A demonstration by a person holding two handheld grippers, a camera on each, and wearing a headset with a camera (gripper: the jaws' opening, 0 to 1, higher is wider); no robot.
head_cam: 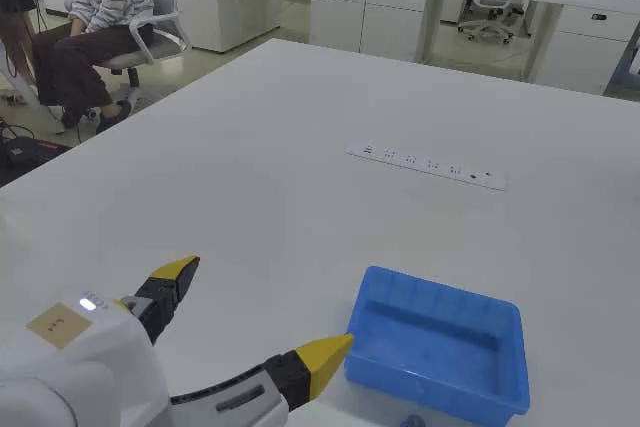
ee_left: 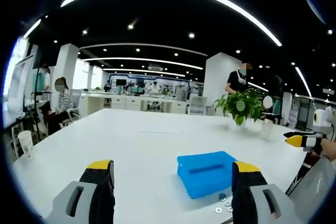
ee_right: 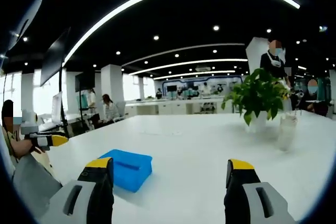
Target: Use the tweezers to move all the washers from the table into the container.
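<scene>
The blue container [head_cam: 440, 342] lies on the white table [head_cam: 300, 147] at the front right, and nothing shows inside it. My left gripper [head_cam: 252, 310] hovers open just left of it, yellow fingertips [head_cam: 325, 352] spread wide. In the left gripper view the container [ee_left: 207, 171] sits ahead between the open jaws of the left gripper [ee_left: 172, 167], with several small washers [ee_left: 224, 203] on the table at its near corner. The right gripper [ee_left: 300, 140] shows far off to the right there. In its own view my right gripper [ee_right: 170, 165] is open and holds nothing, with the container [ee_right: 126, 169] to its left.
A white power strip [head_cam: 427, 165] lies flat in the middle of the table. A potted plant [ee_right: 260, 95] and a clear cup [ee_right: 286, 129] stand at the table's far side. A person [head_cam: 95, 7] sits on a chair beyond the left edge.
</scene>
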